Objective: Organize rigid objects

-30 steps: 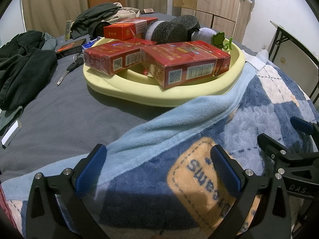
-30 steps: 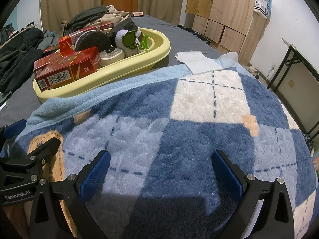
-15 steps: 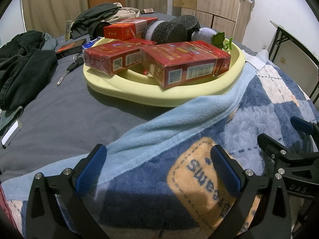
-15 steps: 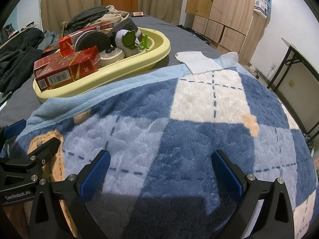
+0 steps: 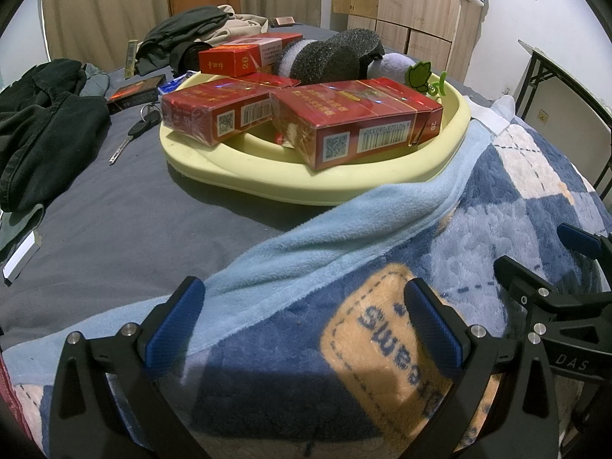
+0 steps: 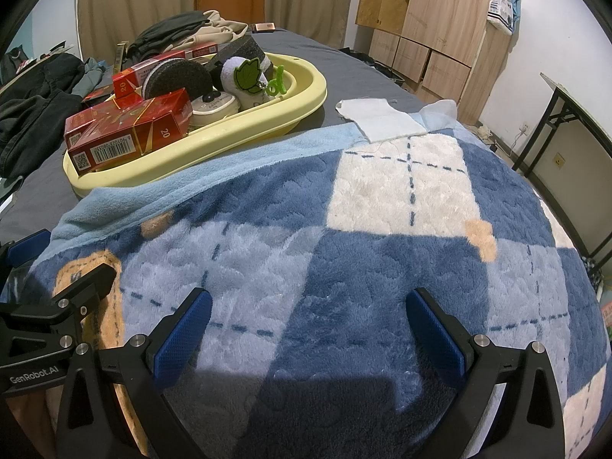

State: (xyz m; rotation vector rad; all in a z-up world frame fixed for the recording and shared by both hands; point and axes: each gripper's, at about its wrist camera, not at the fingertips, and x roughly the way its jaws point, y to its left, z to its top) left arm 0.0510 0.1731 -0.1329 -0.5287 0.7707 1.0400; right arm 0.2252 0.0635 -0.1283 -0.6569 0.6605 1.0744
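Note:
A pale yellow basin (image 5: 244, 181) (image 6: 244, 135) sits on the bed ahead. It holds red cartons (image 5: 355, 122) (image 6: 130, 130), round dark sponges (image 5: 325, 63) (image 6: 176, 76), a white plush with a green leaf tag (image 6: 244, 72) and a small round cream tin (image 6: 214, 105). My left gripper (image 5: 302, 321) is open and empty over the blue checked blanket, well short of the basin. My right gripper (image 6: 306, 329) is open and empty over the same blanket, to the right of the left one.
Dark clothes (image 5: 42, 122) lie left of the basin, with keys (image 5: 137, 126) and a small red box (image 5: 134, 91) on the grey sheet. A white cloth (image 6: 382, 118) lies beside the basin. Wooden cabinets (image 6: 432, 30) and a folding table (image 6: 573, 114) stand at the right.

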